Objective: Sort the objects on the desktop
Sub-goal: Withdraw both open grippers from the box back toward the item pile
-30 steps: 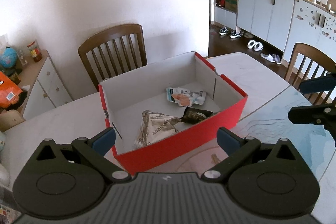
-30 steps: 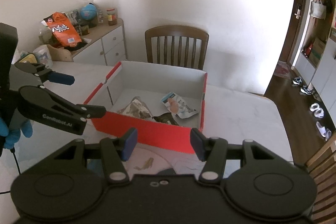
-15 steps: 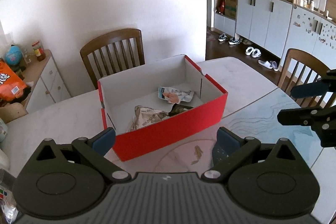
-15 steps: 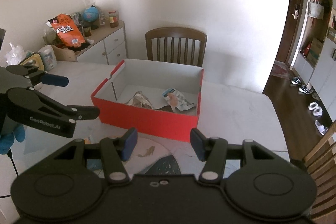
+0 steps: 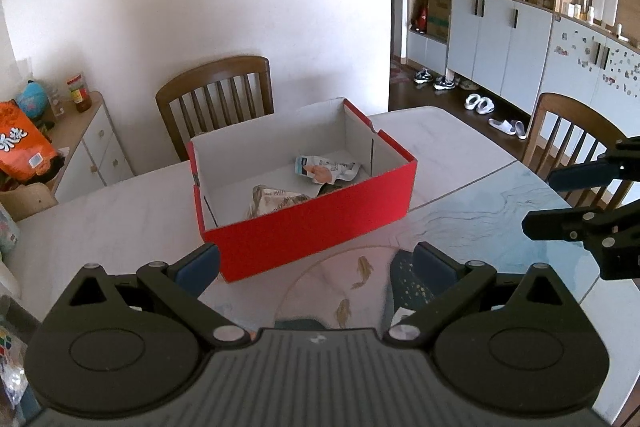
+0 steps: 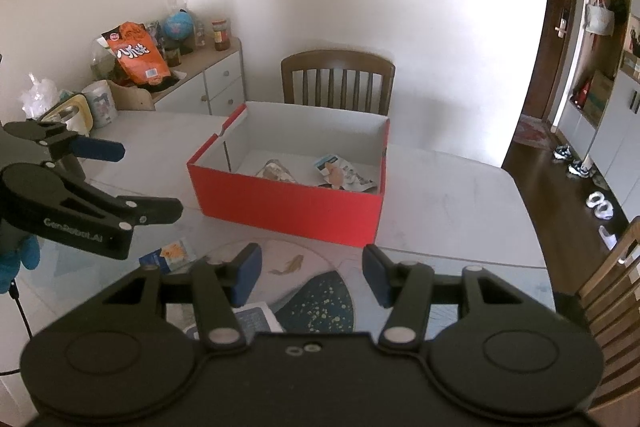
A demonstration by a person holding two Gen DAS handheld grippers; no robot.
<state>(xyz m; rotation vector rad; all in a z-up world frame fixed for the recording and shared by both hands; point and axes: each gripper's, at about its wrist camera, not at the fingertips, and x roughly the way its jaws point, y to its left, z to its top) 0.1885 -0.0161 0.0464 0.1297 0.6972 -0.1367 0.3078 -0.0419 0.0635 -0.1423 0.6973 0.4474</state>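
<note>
White marble worktop (image 5: 80, 227) fills both of my wrist views, with a wooden chair (image 5: 216, 95) pushed in at its far edge against a plain white wall. From my left wrist camera the red cardboard box (image 5: 316, 223) sits at about twelve o'clock, open-topped, white inside, resting flat on the worktop. Inside it I see a crumpled silver wrapper (image 5: 276, 201) near the front wall and a white snack packet (image 5: 326, 169) further back, at about one o'clock of the wrapper. My left gripper (image 5: 316, 267) hangs over a round mat with a fish pattern (image 5: 360, 273), jaws released and spread wide, nothing between them. My right gripper (image 6: 312, 273) is likewise released, jaws parted over the same mat (image 6: 292, 265), gripping nothing. In the right view a small blue-and-orange packet (image 6: 170, 255) lies flat on the glass-topped part of the worktop at about ten o'clock of my right jaws, below the left gripper (image 6: 148, 179). A sideboard (image 6: 208, 79) at the left wall carries an orange snack bag (image 6: 136, 53) and a small globe (image 6: 178, 27).
</note>
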